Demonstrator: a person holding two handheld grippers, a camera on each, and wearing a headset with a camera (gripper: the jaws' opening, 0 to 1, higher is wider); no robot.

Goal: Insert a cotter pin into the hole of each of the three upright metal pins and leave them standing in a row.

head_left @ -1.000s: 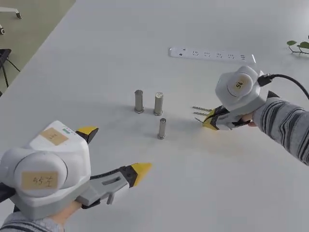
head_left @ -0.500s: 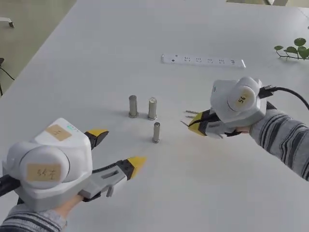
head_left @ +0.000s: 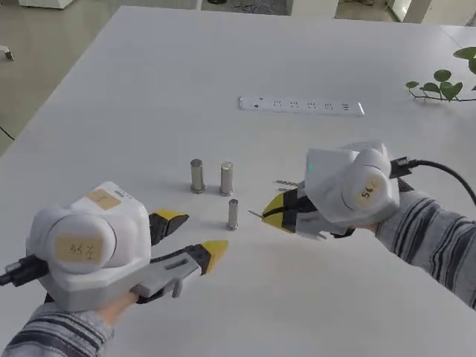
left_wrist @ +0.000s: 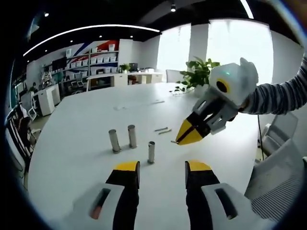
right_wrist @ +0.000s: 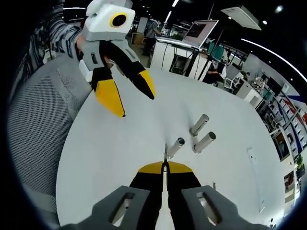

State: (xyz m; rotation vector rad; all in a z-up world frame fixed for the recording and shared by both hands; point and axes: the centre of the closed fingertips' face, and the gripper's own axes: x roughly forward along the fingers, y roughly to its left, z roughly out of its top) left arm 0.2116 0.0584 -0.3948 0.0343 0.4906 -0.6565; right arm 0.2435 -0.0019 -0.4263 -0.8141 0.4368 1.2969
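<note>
My right tool (head_left: 274,211) is clenched on a cotter pin (right_wrist: 165,155), its tip just short of the nearest metal pin (head_left: 233,214) standing on the tabletop (head_left: 149,97). My left tool (head_left: 195,234) hangs released, steadying nothing. If I miss the hole, I reckon I topple that pin, or the cotter twists in my grip.

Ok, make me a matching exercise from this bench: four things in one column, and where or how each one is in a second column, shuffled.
Things:
1. left claw
2. right claw
3. power strip
4. loose cotter pins

States:
A. shut on a cotter pin
B. at the far side of the table, beyond the metal pins
C. open, holding nothing
D. lying flat near the metal pins

Pairs: 1-C, 2-A, 3-B, 4-D
</note>
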